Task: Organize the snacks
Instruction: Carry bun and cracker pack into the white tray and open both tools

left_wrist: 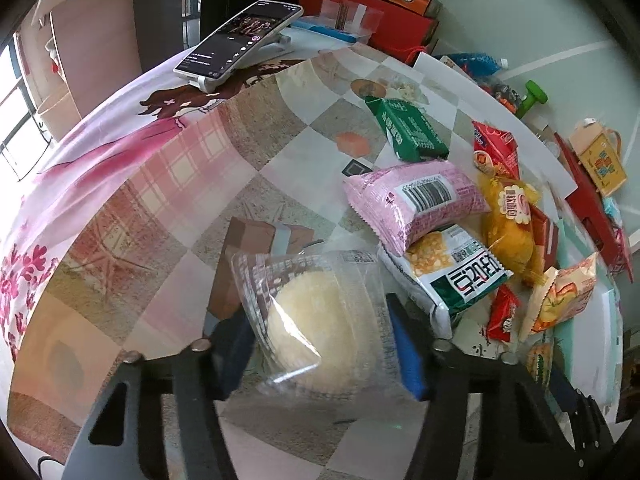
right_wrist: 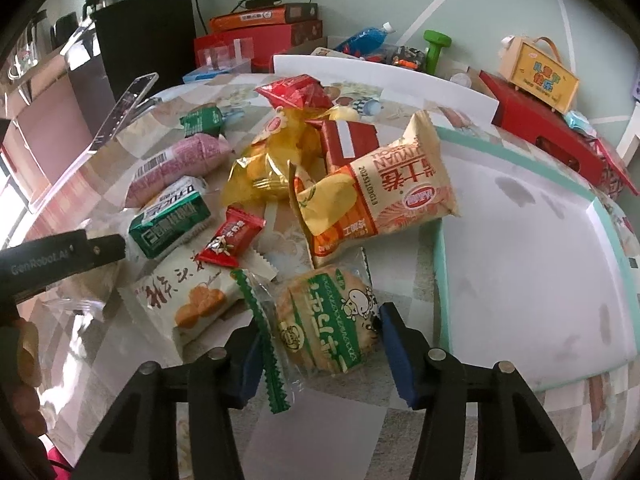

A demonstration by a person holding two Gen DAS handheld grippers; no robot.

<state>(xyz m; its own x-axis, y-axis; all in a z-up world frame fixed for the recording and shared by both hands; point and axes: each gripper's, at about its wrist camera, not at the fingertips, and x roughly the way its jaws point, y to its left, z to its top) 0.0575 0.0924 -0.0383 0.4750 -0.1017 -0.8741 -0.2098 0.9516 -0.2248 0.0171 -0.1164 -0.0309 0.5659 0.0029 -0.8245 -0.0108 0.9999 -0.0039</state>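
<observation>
My left gripper has its blue pads on both sides of a clear-wrapped pale round cake and is shut on it. My right gripper has its pads on both sides of a green-and-white round biscuit pack and is shut on it. A pile of snacks lies on the table: a pink pack, a green pack, a green-white pack, a yellow bag, a beige chip bag, a small red candy and a white pastry pack.
A white tray with a mint rim lies right of the pile. A phone on a stand stands at the table's far left. Red boxes, a green dumbbell and a yellow toy case sit behind. The left gripper's body shows at left.
</observation>
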